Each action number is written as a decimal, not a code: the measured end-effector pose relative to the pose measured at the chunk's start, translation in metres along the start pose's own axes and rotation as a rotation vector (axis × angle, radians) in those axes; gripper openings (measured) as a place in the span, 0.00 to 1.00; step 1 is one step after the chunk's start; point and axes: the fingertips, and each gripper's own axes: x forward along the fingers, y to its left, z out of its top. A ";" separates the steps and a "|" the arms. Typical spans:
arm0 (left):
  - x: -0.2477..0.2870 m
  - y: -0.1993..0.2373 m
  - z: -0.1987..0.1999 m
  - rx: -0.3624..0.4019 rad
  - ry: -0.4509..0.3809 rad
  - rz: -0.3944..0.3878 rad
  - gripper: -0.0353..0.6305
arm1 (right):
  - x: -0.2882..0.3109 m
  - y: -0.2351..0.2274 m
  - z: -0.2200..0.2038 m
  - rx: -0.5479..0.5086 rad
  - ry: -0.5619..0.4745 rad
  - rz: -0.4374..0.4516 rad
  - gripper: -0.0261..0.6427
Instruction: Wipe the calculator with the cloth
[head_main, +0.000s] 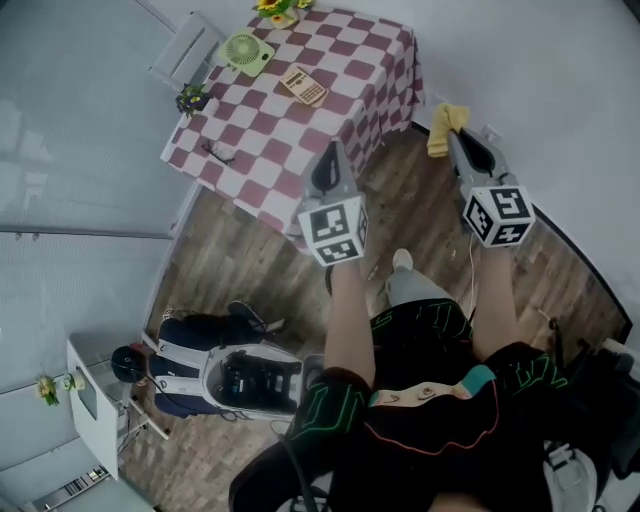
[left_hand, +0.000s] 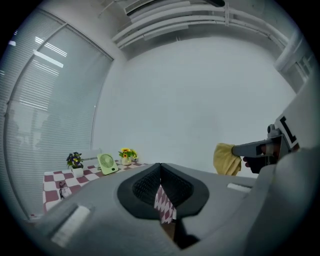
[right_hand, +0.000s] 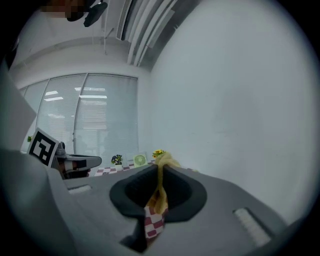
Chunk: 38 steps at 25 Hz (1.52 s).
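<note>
plainly, you stood back from the worktop (head_main: 370, 75), well apart from the calculator (head_main: 303, 85), which lay flat on the red-and-white checked covering towards the far side. your right gripper (head_main: 452, 137) was clamped on the yellow cloth (head_main: 443, 122); in the right gripper view the fabric ran up between the two jaws and bunched above their tips. your left gripper (head_main: 333, 152) had its jaws pressed together at the tips with nothing held, only the checked covering showing through the gap behind them. both grippers were held out in the air, the right one over the wooden floor (head_main: 430, 220), the left one's tip showing against the worktop's near edge. a green fan (head_main: 246, 52) lay beyond the calculator, yellow flowers (head_main: 277, 9) stood at the far edge, a small potted plant (head_main: 190, 98) at the left edge, and what looked like a pair of glasses (head_main: 217, 153) lay nearer you. another person (head_main: 185, 365) sat low on the floor to your left.
</note>
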 end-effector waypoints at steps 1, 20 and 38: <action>0.012 -0.001 0.003 0.005 0.004 0.000 0.07 | 0.009 -0.011 0.002 0.011 -0.002 -0.003 0.09; 0.110 0.027 0.038 0.056 -0.037 0.044 0.07 | 0.107 -0.074 0.041 0.023 -0.084 0.016 0.09; 0.231 0.158 -0.055 -0.080 0.158 0.133 0.07 | 0.324 -0.035 -0.009 0.000 0.102 0.152 0.09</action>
